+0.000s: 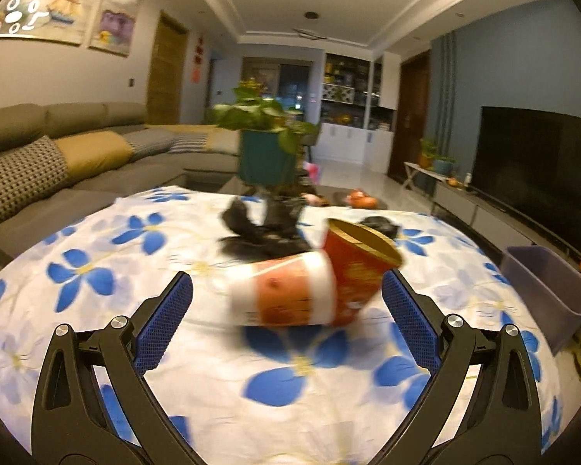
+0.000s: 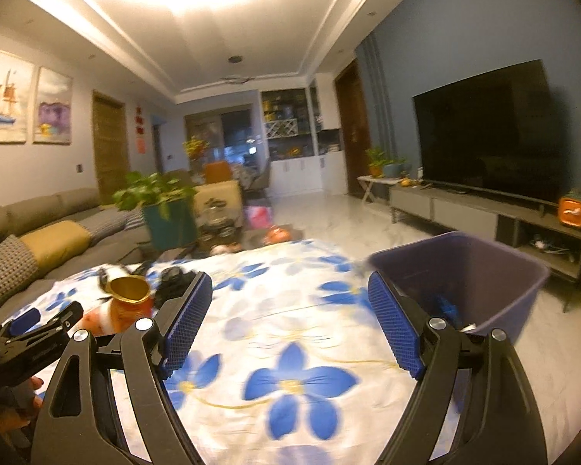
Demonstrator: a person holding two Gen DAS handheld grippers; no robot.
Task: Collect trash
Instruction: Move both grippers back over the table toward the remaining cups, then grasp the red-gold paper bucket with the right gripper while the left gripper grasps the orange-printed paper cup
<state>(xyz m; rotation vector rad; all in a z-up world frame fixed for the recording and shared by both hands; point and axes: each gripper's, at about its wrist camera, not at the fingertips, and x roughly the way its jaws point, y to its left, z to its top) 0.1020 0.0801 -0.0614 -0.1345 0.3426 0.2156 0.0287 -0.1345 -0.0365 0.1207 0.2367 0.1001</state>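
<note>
Two stacked paper cups, one white and red [image 1: 286, 294] and one red with a gold inside [image 1: 362, 267], lie tipped on the flowered tablecloth [image 1: 96, 255]. My left gripper [image 1: 286, 290] is open, its blue pads on either side of the cups without touching. The cups also show at the left of the right wrist view [image 2: 127, 302], beside the left gripper [image 2: 38, 329]. My right gripper [image 2: 290, 310] is open and empty over the cloth, next to the purple trash bin [image 2: 484, 271]. The bin also shows at the right edge of the left wrist view [image 1: 550, 290].
Crumpled black trash [image 1: 263, 228] lies behind the cups. A potted plant in a teal pot [image 1: 267, 151] stands at the table's far end. A sofa [image 1: 57, 170] runs along the left; a TV [image 2: 484, 131] on a low cabinet stands at the right.
</note>
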